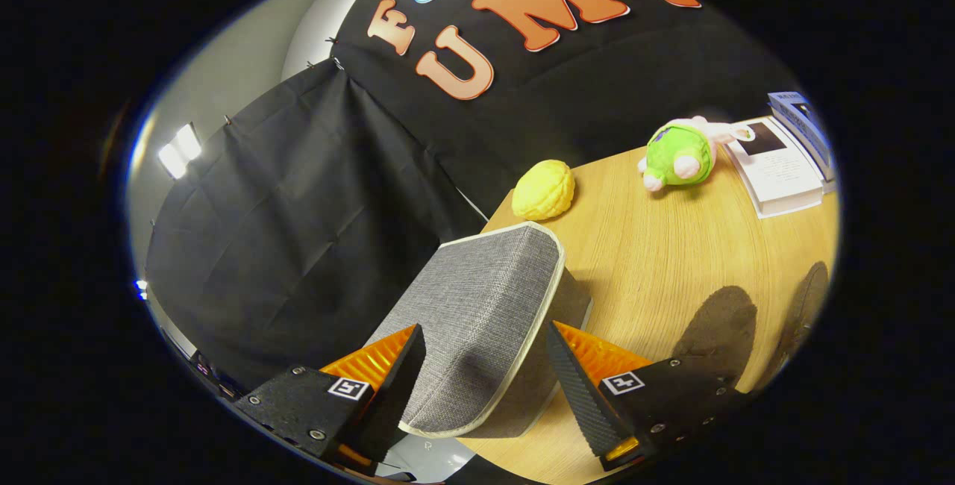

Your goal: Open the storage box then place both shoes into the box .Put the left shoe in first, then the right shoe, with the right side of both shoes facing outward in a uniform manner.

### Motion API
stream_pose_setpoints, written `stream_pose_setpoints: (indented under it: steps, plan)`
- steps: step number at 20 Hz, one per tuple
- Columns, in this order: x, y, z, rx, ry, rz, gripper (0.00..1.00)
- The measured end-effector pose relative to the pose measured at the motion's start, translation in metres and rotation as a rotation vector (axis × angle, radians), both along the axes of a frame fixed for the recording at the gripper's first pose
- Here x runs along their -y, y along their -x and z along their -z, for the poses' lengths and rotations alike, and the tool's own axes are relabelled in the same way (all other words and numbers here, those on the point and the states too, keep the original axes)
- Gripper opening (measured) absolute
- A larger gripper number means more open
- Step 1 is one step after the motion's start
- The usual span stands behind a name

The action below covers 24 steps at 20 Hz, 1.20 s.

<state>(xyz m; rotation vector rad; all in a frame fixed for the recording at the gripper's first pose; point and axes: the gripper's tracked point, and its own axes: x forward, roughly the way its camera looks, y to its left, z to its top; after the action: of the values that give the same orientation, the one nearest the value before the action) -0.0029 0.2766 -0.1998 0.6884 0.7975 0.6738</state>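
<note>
Right, gripper [485, 373] has its 2 fingers spread wide, gripping nothing, 1 on each side of the storage box [485, 306]. Neither finger clearly touches the fabric; left finger [399, 380] sits at the near left corner of the lid, right finger [578, 388] just off the right wall.

Box is at 12 o'clock from the jaws, dead ahead and between them. Grey fabric lid [477, 313] with pale piping looks closed, so step 1 of the task is not yet done, by my read. Long axis of the lid runs from 6 to about 1 o'clock, away from the fingers. Box sits at the left edge of the wooden table [649, 261].

Key relation: the near lid edge is right at the fingertips, so a lift would likely start there, maybe by closing on the piping rim.

Beyond the box at 12 to 1 o'clock: yellow toy [544, 189]. Further, at 2 o'clock: green plush [679, 157], then a booklet [780, 164]. No shoes spotted yet.
</note>
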Motion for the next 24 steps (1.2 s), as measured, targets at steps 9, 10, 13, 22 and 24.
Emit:
stream_pose_setpoints:
  steps: [9,10,13,22,24]
  plan:
    - [-0.044,0.001,0.023,-0.157,-0.177,-0.033,0.97]
    - [-0.046,0.0,0.022,-0.173,-0.199,-0.032,0.96]
    - [-0.046,-0.003,0.024,-0.214,-0.202,-0.018,0.89]
    - [-0.031,-0.01,-0.004,-0.127,-0.216,0.012,0.46]
    - [-0.033,-0.009,0.005,-0.135,-0.177,0.009,0.35]
